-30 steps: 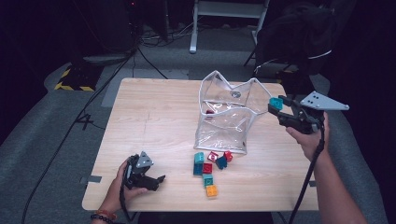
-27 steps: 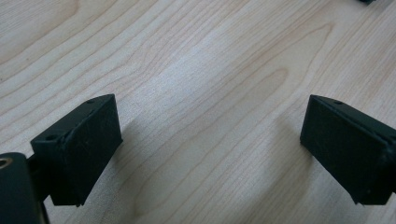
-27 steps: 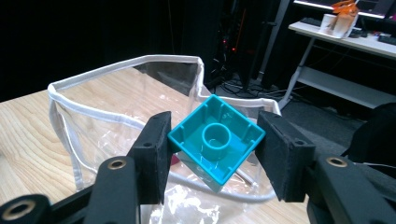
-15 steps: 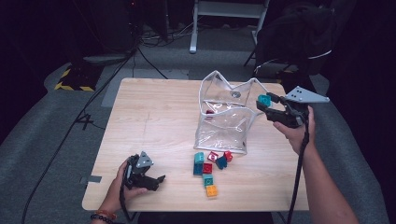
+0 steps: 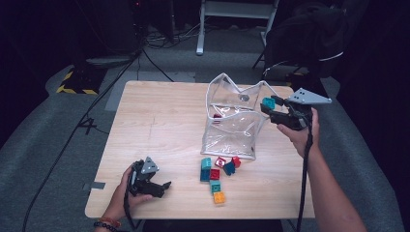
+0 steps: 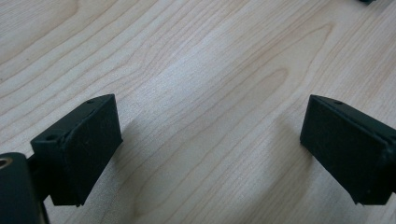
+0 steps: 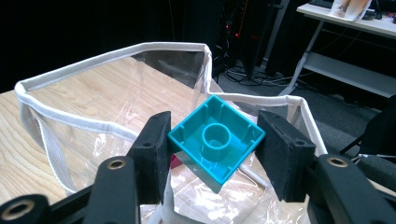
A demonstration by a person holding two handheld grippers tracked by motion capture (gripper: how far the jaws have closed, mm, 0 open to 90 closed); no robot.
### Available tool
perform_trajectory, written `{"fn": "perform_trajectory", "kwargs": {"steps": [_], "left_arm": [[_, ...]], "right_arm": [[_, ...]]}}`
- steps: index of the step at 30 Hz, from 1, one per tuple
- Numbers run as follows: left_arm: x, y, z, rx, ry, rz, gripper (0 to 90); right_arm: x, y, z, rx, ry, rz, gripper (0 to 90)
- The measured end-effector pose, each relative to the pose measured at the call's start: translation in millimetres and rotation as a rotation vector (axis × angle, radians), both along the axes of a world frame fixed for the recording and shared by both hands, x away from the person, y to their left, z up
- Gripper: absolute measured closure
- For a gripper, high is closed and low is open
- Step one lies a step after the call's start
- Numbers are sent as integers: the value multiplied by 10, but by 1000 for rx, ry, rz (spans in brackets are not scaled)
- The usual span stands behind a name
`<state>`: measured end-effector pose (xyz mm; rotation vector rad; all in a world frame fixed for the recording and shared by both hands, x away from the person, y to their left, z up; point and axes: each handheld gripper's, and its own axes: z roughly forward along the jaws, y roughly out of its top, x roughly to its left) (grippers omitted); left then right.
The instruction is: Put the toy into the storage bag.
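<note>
Two jaws of the right gripper [image 7: 212,156] are clamping a teal block [image 7: 215,141], its hollow underside showing in the right gripper view, just above the clear bag's [image 5: 233,126] open mouth. From the high view, that block [image 5: 269,103] is looking tiny (underside hidden). Resting on the table [image 6: 196,70], the left gripper [image 5: 162,187] is gaping empty; something red inside the bag is staying indistinct.

Teal block [image 7: 215,143]; clear bag [image 5: 235,126], white trim; pale wood table [image 5: 159,121].
</note>
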<state>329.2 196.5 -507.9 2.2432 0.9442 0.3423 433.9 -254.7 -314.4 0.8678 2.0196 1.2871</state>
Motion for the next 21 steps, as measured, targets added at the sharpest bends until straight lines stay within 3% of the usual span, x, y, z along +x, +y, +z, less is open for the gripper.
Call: {"fn": "perform_trajectory", "kwargs": {"steps": [12,21], "left_arm": [[0,0,0,0,0,0,56],[0,0,0,0,0,-1,56]], "right_arm": [[43,7,-30,9,7,-19,447],[-23,-14,-27,15,-7,-8,457]]}}
